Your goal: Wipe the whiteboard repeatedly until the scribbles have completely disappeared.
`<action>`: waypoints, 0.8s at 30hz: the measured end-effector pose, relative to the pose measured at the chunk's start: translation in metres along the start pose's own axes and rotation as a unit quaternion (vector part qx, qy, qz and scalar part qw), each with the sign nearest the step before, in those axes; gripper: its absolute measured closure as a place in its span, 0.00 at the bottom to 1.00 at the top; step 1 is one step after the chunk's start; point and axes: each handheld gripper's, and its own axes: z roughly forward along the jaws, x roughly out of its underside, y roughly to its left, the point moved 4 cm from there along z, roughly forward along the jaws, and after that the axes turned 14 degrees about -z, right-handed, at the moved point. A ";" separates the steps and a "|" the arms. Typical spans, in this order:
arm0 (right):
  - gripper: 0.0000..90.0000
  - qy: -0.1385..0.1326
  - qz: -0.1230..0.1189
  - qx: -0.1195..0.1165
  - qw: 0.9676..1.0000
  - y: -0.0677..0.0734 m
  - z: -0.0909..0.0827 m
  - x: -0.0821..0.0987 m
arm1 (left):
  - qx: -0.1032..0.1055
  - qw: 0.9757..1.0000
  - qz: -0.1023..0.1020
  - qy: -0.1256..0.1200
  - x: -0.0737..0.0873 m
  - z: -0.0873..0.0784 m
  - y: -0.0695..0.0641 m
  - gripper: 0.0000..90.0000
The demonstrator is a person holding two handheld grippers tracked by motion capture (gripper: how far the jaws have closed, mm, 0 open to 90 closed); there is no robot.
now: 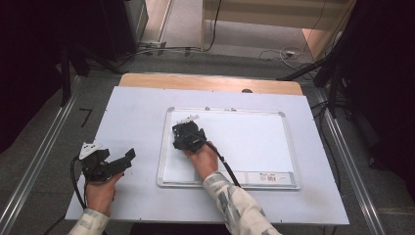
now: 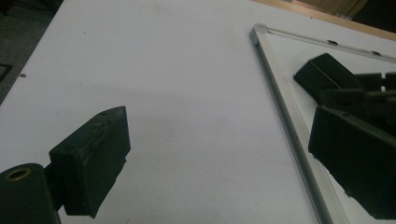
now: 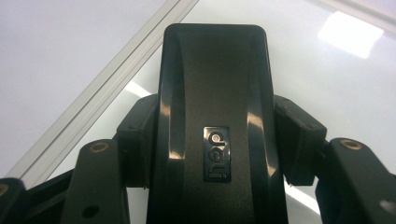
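The left gripper (image 1: 128,157) rests on the table (image 1: 132,122) with jaws apart, holding nothing. On the whiteboard (image 1: 244,142), the right gripper (image 3: 215,140) clamps the black eraser (image 3: 215,93) — seemingly mid-wipe; next, probably another flat, pressed stroke across the board.

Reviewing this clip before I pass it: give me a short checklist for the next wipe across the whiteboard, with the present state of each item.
1. Right tool clamped on the black eraser: ok, both jaws press its sides.
2. Eraser over the whiteboard, inside the frame: ok.
3. Eraser flat against the surface: cannot tell.
4. Board surface ahead free of objects: ok.
5. Left tool off the board, on the white table cover: ok, jaws open, nothing between them.
6. Right tool's cable free of the wiping path: ok, it trails back along the forearm.
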 end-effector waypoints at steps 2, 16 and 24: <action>0.42 -0.004 -0.009 -0.006 1.000 0.007 -0.008 0.009 | 0.001 1.000 0.003 0.001 0.001 0.000 -0.001 0.07; 0.42 -0.013 -0.019 -0.013 1.000 0.002 -0.018 0.025 | -0.003 1.000 -0.001 0.002 0.000 0.002 0.000 0.07; 0.42 -0.007 0.009 0.008 1.000 -0.017 -0.013 0.024 | -0.002 1.000 -0.001 0.003 0.001 0.000 0.001 0.07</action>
